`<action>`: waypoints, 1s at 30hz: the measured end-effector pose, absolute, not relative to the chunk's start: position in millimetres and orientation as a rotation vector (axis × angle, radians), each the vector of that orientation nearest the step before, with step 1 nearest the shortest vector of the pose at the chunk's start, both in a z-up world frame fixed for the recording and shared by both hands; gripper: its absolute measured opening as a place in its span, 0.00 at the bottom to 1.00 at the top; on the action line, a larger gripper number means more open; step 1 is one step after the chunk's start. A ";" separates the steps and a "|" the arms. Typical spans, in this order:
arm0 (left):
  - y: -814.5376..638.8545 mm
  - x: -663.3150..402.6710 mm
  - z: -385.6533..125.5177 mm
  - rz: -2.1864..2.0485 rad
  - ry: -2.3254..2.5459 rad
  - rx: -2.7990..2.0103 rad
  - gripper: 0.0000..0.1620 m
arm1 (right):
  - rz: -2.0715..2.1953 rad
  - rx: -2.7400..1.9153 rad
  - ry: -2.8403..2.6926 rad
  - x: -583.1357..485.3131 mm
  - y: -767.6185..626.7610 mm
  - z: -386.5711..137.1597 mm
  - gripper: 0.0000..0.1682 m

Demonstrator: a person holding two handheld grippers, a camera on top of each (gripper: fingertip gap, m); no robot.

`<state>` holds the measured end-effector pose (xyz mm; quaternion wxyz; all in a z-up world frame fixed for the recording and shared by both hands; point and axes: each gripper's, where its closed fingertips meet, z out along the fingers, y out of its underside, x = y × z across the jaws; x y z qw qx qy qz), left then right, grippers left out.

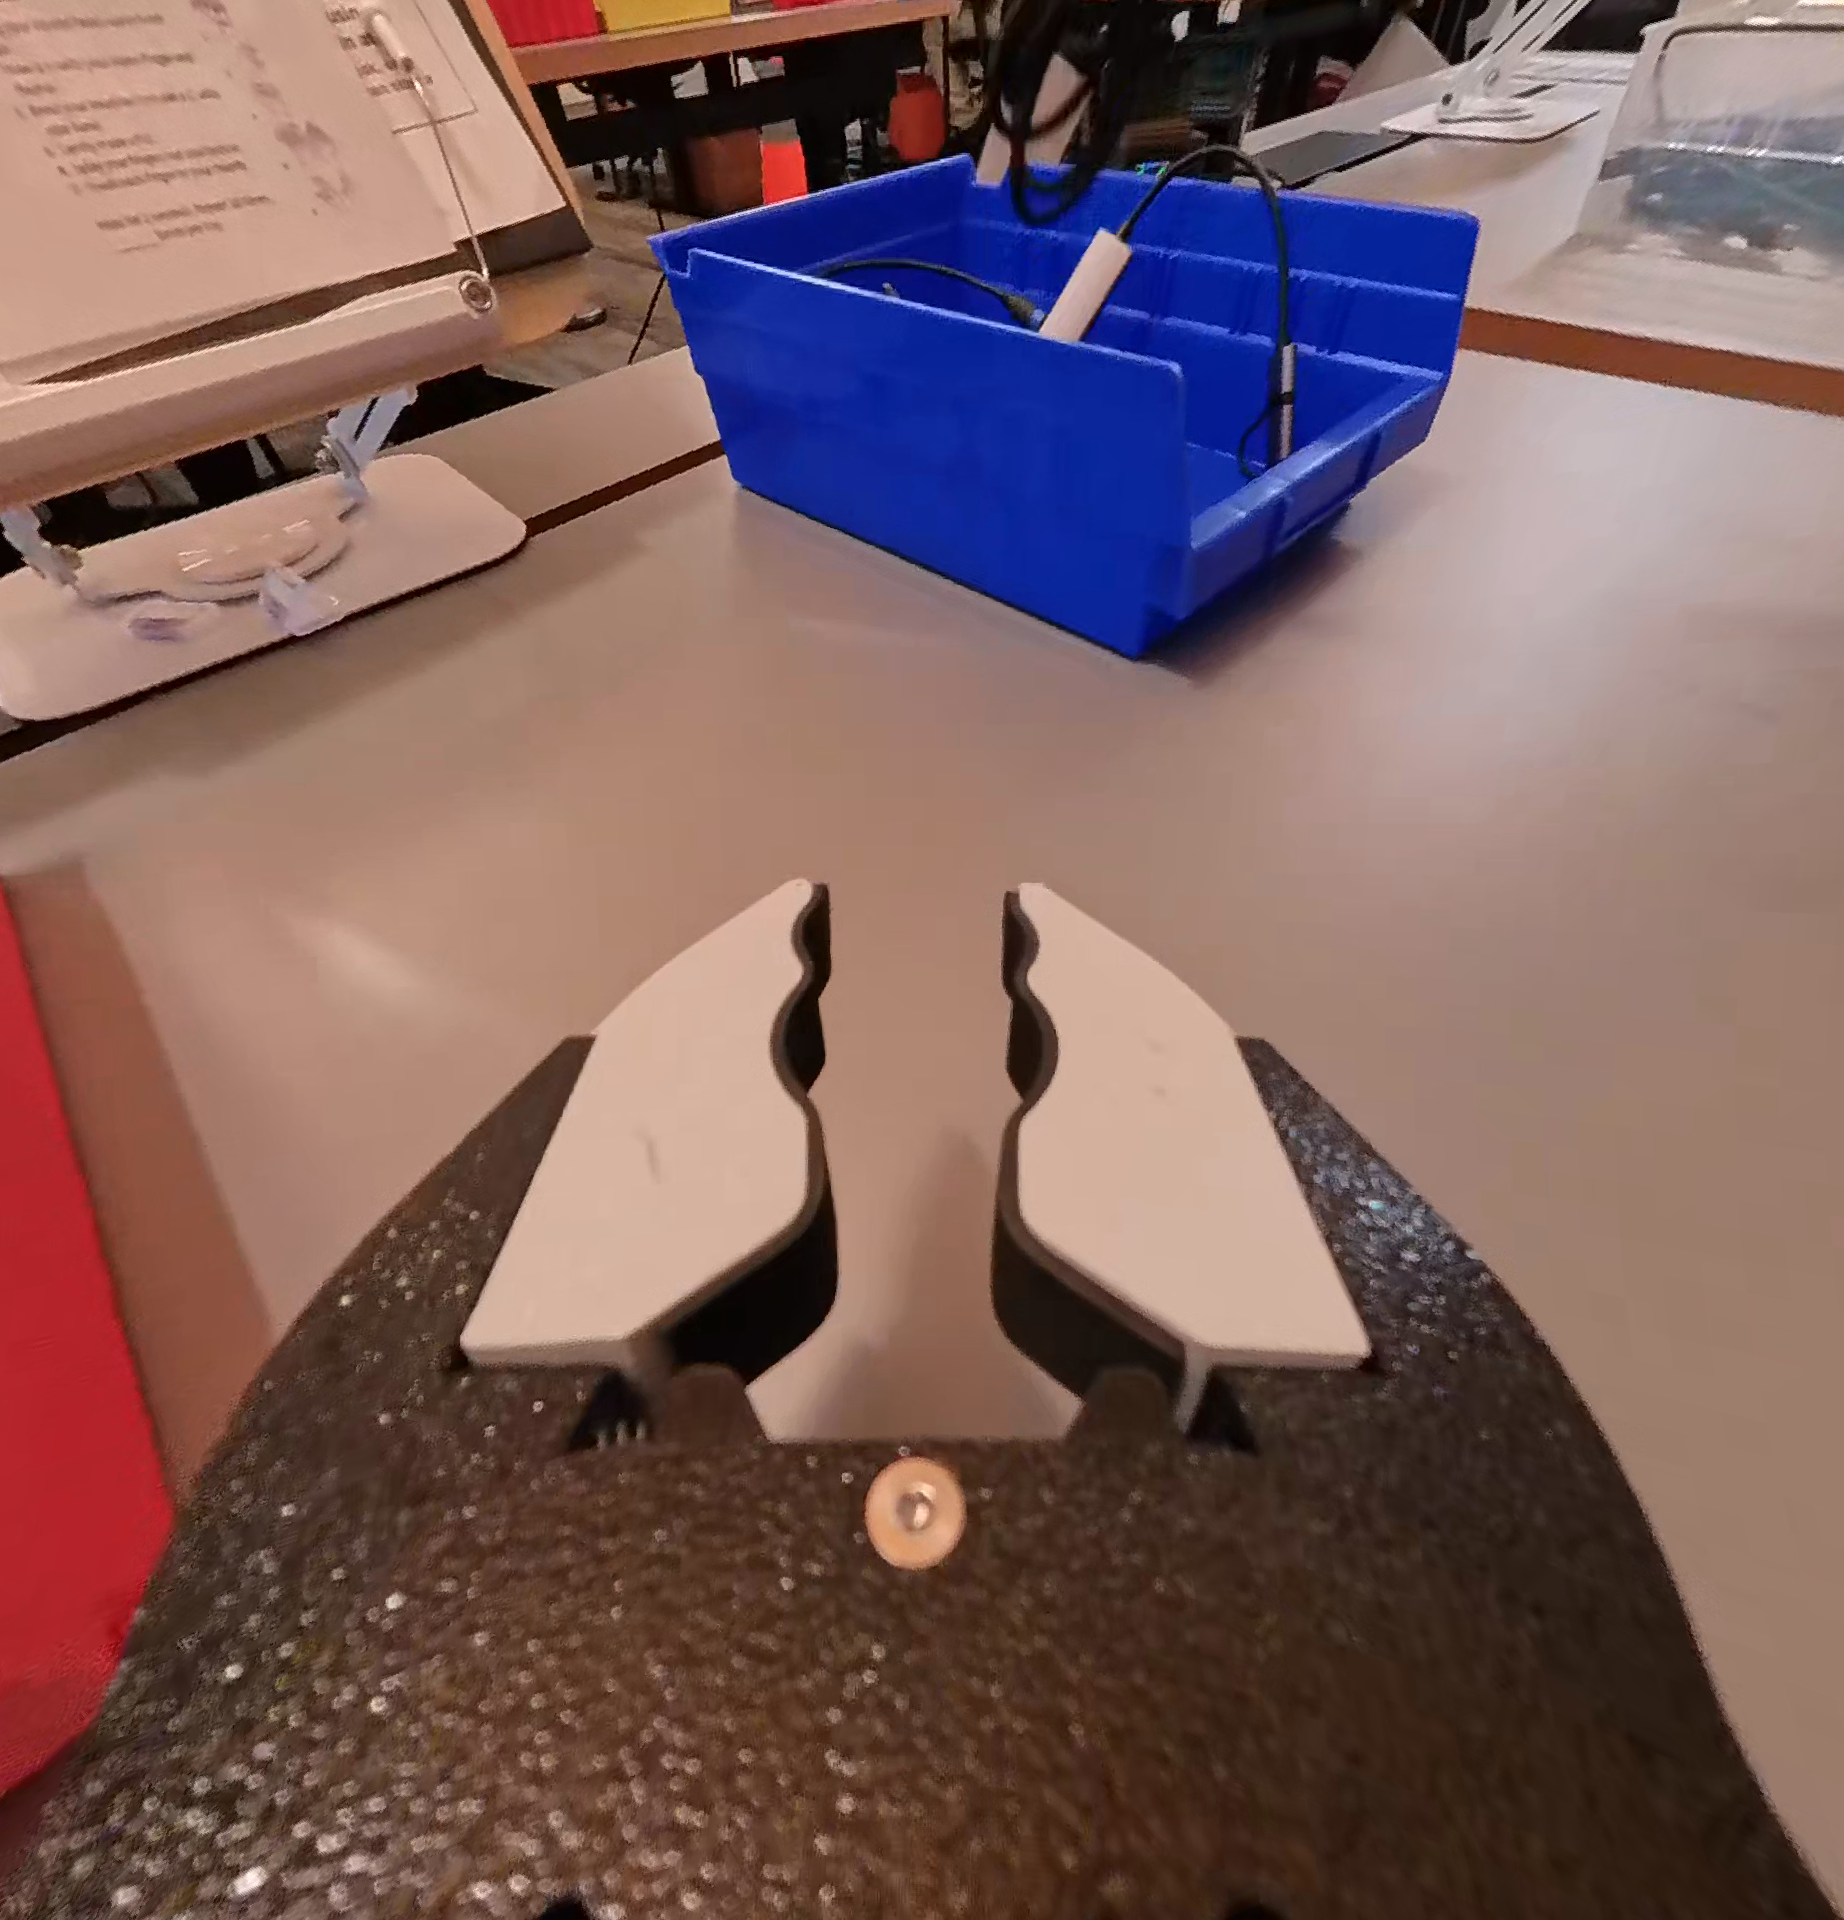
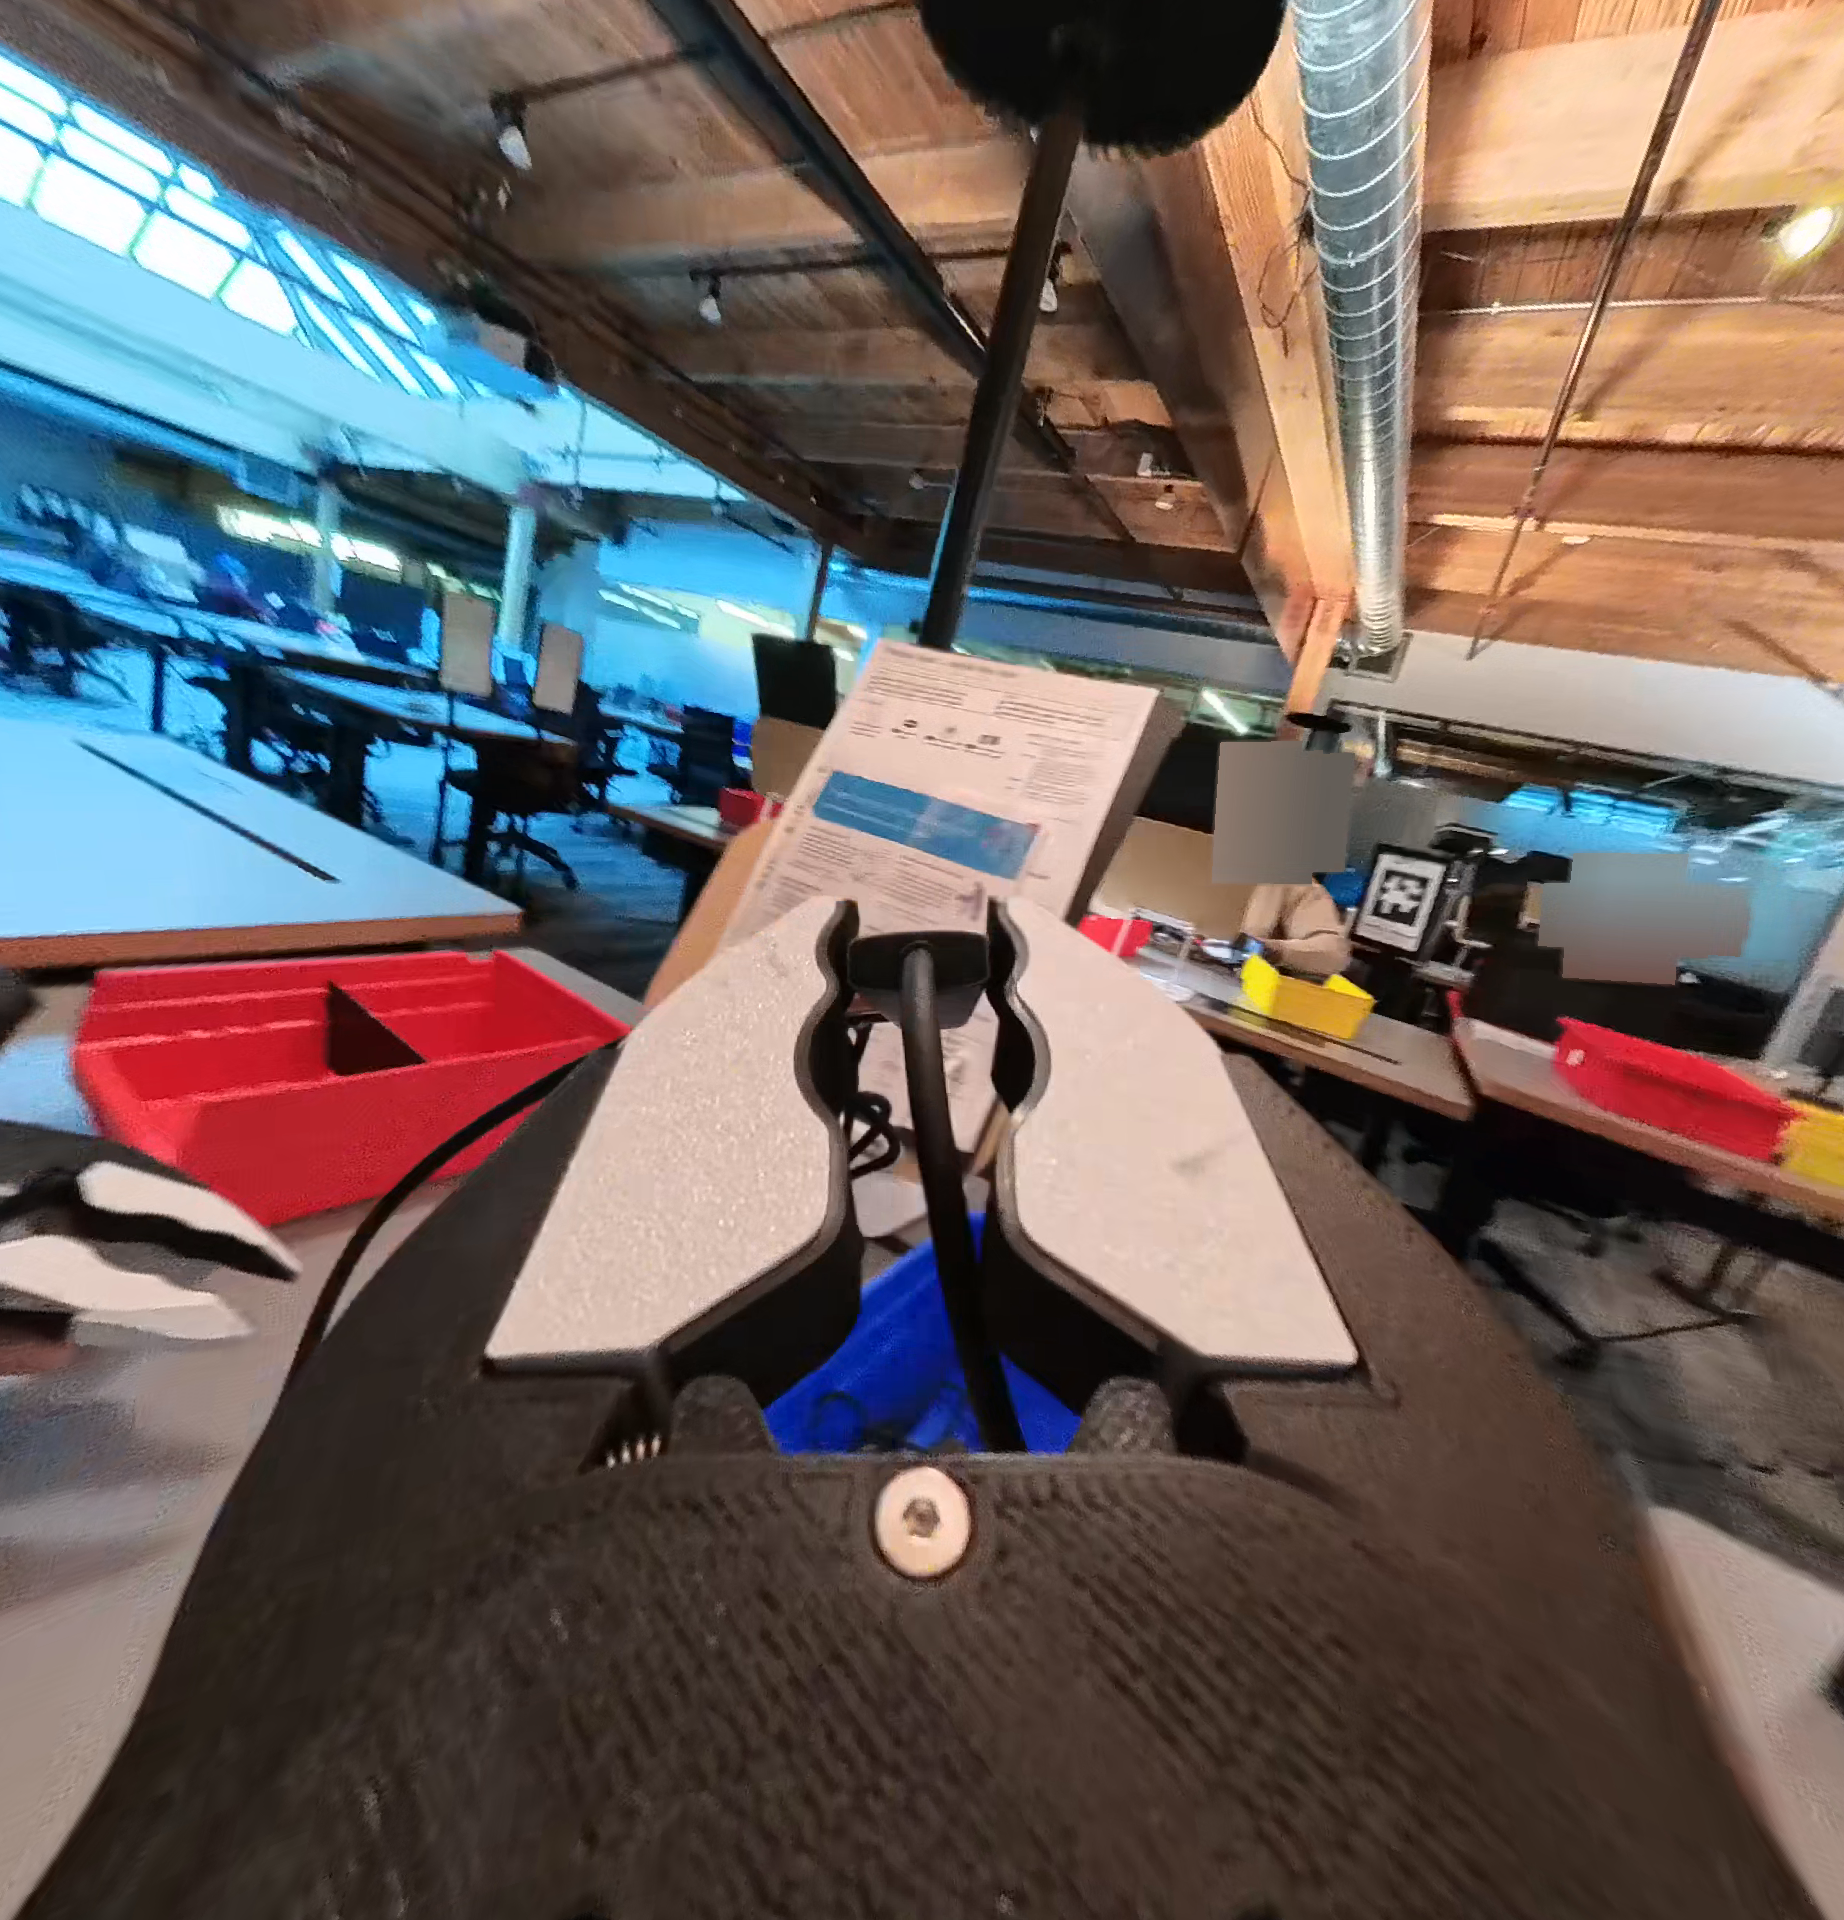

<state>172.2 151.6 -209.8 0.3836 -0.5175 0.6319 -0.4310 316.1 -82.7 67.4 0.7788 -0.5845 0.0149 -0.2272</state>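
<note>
The right gripper (image 2: 918,961) pinches a thin, limp black cable (image 2: 939,1174) at its stiffer plug end, above the blue plastic bin (image 2: 887,1361). The left gripper (image 1: 916,914) hovers over the grey tabletop (image 1: 1001,748), fingers spread, empty.

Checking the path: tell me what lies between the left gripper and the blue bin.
Only bare grey table between left gripper and blue bin, per the left wrist view.

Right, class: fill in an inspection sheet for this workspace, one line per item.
Surface: grey table, mostly bare.
Job's things: blue bin holding cables and a white adapter; red bin.
Clutter: document stand.
Grippers: left hand-held gripper open, empty; right hand-held gripper shut on black cable.
Cables: black cable hangs into the blue bin.
Surroundings: other tables, bins, seated people.
</note>
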 end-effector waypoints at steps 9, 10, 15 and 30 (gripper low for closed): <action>143.4 177.6 -220.3 -1.151 1.656 -1.292 0.18 | -0.857 -1.641 -0.062 412.6 -38.0 90.4 0.15; 143.0 178.0 -223.2 -1.151 1.663 -1.296 0.18 | -0.886 -1.671 -0.068 423.2 -29.4 86.7 0.15; 141.3 178.6 -226.7 -1.159 1.681 -1.290 0.17 | -0.923 -1.826 -0.166 458.3 17.2 58.1 0.14; 139.9 175.6 -222.5 -1.244 1.680 -1.283 0.17 | -0.230 -2.061 0.343 478.7 83.1 -46.2 0.15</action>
